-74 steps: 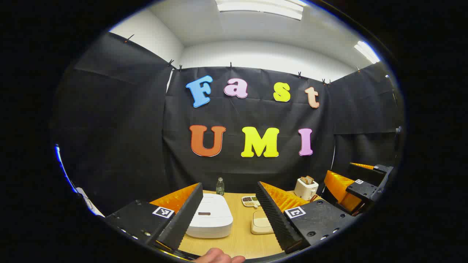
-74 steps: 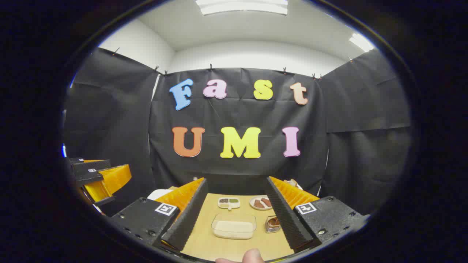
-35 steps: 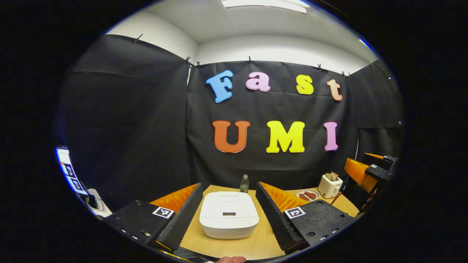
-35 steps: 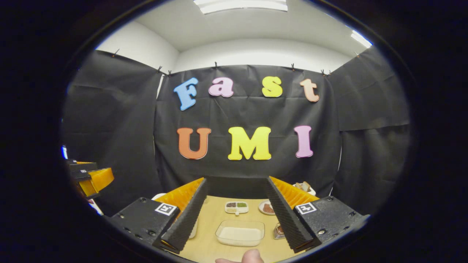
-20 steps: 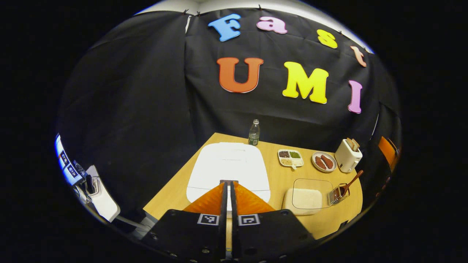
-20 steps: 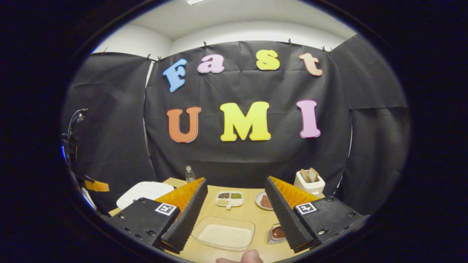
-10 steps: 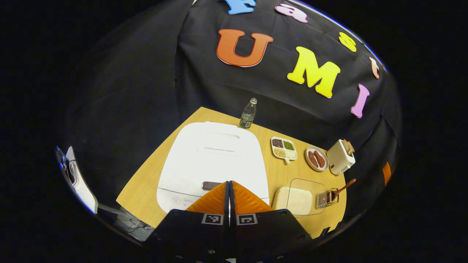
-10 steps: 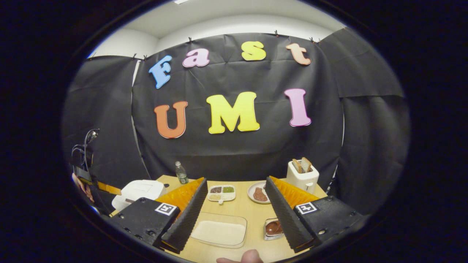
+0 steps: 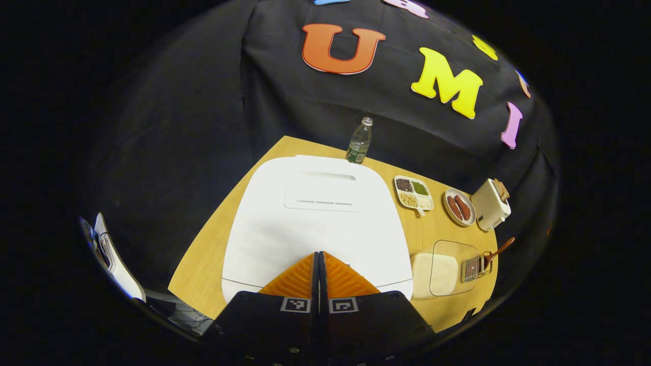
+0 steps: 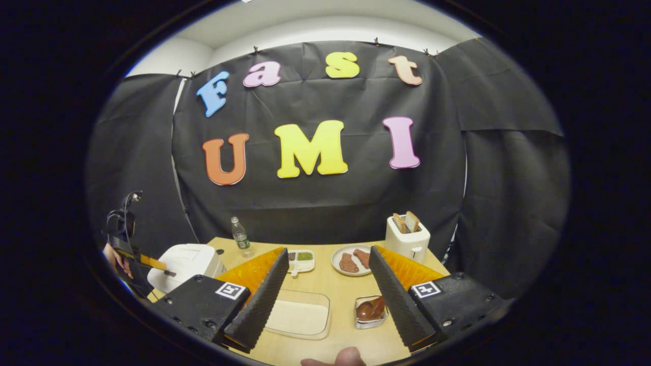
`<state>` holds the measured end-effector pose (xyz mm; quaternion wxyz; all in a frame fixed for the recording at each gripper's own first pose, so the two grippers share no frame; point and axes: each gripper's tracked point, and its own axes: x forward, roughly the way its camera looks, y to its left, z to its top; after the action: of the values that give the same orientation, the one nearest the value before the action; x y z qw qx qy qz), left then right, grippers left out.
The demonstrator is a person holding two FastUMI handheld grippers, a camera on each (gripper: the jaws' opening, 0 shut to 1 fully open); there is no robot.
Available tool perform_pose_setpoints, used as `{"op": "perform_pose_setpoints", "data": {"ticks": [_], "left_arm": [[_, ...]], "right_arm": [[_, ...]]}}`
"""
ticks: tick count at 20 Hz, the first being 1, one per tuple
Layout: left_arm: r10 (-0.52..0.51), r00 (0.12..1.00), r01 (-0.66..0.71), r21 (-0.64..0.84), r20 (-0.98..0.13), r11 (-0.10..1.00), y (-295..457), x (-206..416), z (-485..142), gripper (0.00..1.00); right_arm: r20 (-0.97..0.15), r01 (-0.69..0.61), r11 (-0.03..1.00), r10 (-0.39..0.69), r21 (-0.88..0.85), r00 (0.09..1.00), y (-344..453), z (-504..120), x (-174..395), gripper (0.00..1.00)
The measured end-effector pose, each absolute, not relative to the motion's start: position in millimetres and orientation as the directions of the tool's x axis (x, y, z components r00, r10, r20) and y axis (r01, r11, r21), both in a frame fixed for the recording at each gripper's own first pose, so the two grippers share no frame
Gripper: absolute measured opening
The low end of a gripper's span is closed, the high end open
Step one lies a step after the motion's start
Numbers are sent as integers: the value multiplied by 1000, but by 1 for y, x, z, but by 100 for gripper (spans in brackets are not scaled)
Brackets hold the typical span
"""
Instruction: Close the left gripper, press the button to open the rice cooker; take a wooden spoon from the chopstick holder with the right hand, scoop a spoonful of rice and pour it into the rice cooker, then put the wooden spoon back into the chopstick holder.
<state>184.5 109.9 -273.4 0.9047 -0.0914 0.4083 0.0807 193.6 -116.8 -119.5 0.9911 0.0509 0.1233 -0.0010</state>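
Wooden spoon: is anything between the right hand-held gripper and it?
Nothing visible. The right hand-held gripper is open above the rice container; the wooden spoon sits in the chopstick holder, just ahead and to its right.

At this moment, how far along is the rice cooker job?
Done: left gripper is shut. In hand: its tips sit at the front edge of the rice cooker, whose lid is down. Left: right gripper is open; wooden spoon sits in the chopstick holder; rice unscooped.
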Motion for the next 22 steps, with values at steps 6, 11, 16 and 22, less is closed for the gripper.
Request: {"op": "perform_pose_setpoints", "data": {"ticks": [6,11,16,22], "left_arm": [[32,625,-237,-151,-780,960,107,172,-279,9],[42,649,-249,-159,-760,955,111,176,-279,0],[141,838,-192,-44,-527,980,116,207,-193,1],[180,932,-222,-104,-314,969,123,225,-110,5]], "right_arm": [[-247,2,995,22,96,969,-105,-120,194,99],[-238,-8,996,29,87,971,-100,-111,185,100],[-237,-2,996,25,94,971,-103,-110,180,100],[-192,-15,998,28,66,981,-98,-85,172,99]]}}
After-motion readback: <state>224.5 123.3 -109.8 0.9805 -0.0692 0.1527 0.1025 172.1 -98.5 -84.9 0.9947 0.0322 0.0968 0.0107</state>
